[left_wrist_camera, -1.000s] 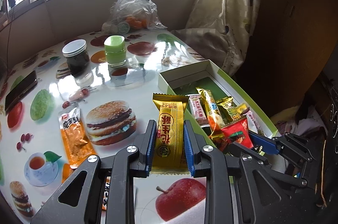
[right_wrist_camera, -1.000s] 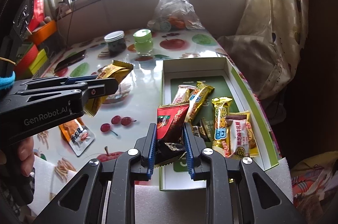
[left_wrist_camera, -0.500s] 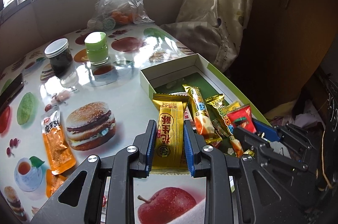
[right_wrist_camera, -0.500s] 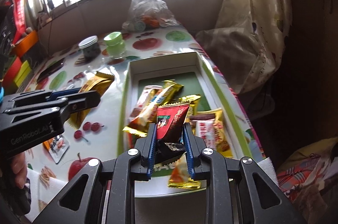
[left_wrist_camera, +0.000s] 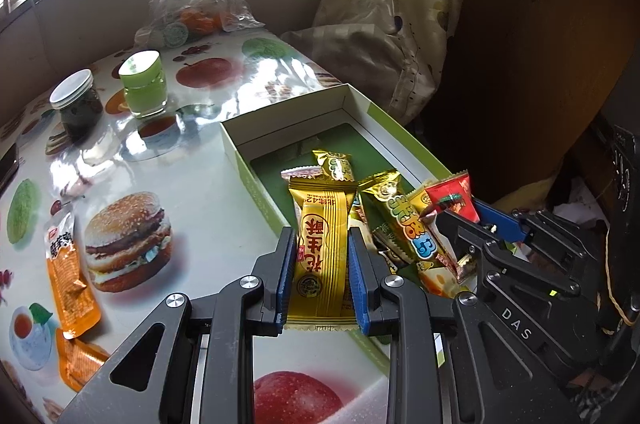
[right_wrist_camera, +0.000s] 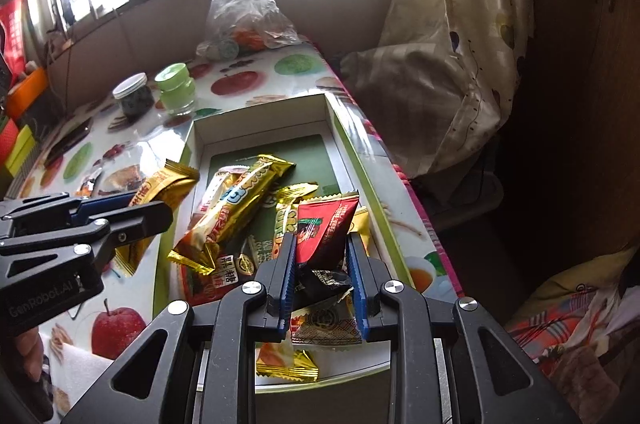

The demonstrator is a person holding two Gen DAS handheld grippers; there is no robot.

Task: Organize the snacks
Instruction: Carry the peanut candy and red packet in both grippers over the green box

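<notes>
My left gripper (left_wrist_camera: 322, 252) is shut on a gold snack packet (left_wrist_camera: 322, 244) and holds it over the near left wall of the green-rimmed box (left_wrist_camera: 244, 151). My right gripper (right_wrist_camera: 322, 256) is shut on a red and black snack packet (right_wrist_camera: 324, 228) and holds it above the box's (right_wrist_camera: 360, 167) near right part. Several gold snack bars (right_wrist_camera: 236, 203) lie in the box. The right gripper with its red packet (left_wrist_camera: 452, 199) shows in the left wrist view. The left gripper with the gold packet (right_wrist_camera: 160, 183) shows in the right wrist view.
An orange packet (left_wrist_camera: 66, 264) lies on the printed tablecloth at left. A dark jar (left_wrist_camera: 76, 103), a green jar (left_wrist_camera: 142, 83) and a plastic bag (left_wrist_camera: 196, 3) stand further back. A curtain (right_wrist_camera: 452, 43) hangs right of the table edge. Coloured boxes (right_wrist_camera: 16, 139) sit far left.
Both grippers have moved forward and over the box with their packets. The box now lies closer under them.
</notes>
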